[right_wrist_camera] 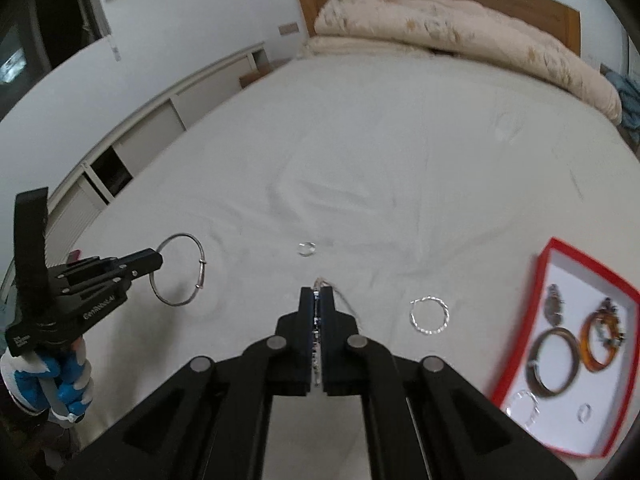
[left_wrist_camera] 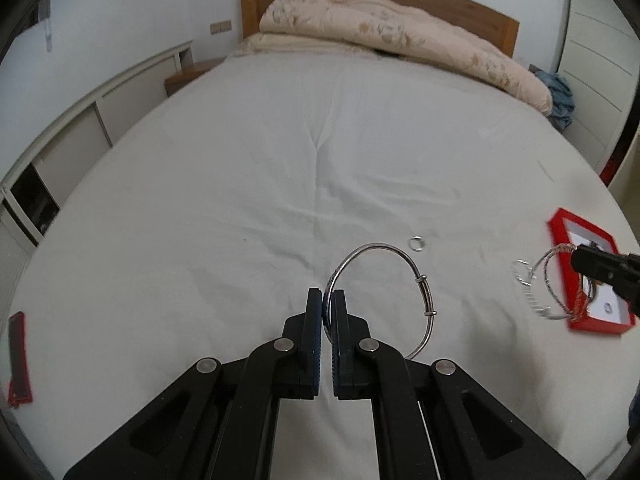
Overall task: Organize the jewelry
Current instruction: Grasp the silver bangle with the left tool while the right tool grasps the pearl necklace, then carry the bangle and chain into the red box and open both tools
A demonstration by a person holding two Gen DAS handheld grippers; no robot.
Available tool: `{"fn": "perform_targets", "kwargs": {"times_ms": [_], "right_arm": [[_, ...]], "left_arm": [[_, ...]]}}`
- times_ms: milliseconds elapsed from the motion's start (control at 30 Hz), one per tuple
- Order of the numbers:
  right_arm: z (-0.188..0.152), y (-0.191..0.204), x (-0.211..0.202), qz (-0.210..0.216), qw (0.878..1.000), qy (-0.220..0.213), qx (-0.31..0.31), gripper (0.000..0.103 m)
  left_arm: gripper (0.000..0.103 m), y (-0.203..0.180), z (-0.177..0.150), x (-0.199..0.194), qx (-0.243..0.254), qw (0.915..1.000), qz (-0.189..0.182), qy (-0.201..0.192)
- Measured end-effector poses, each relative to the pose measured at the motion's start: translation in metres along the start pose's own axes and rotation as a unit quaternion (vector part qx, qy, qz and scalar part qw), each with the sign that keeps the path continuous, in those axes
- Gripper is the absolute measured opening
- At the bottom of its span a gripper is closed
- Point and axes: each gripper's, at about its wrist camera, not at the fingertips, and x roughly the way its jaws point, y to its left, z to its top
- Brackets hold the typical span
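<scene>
Left wrist view: left gripper [left_wrist_camera: 327, 312] clamping silver bangle [left_wrist_camera: 384, 280]; right gripper [right_wrist_camera: 317, 312] pinching twisted bracelet [right_wrist_camera: 344, 300]. Both carrying toward red box [right_wrist_camera: 540, 276]; next needing careful placement inside.

Open sheet ahead, clutter only to my right

The bed [left_wrist_camera: 320, 140] lies bare and wide ahead of both my fingers up to the rolled quilt [left_wrist_camera: 400, 28] by the headboard, so I can pass there freely. Near me, a small ring [right_wrist_camera: 307, 248] sits on the sheet between my two hands, and a twisted silver hoop [right_wrist_camera: 429, 316] lies between my right fingers and the red box [right_wrist_camera: 540, 320], narrowing that way. The box floor is crowded with bangles [right_wrist_camera: 554, 362]. A red lid [left_wrist_camera: 18, 360] lies at the bed's far left edge.
</scene>
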Motion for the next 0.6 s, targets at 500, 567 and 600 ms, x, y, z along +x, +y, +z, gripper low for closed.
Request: {"fn": "perform_targets", "kwargs": {"times_ms": [500,567,600], "right_arm": [[-0.016,0.006,-0.153,-0.040,0.995,-0.087,-0.008,0.002],[-0.017,-0.008,-0.167,-0.053,0.994,-0.093,-0.003,0.002],[-0.018,-0.016,-0.173,-0.061,0.994,-0.094,0.002,0.002]], "left_arm": [[0.004,-0.071,0.007,-0.088,0.029,0.9970,-0.036,-0.062],[0.004,-0.089,0.011,-0.086,0.038,0.9964,-0.045,-0.061],[0.004,-0.097,0.015,-0.083,0.042,0.9960,-0.051,-0.060]]}}
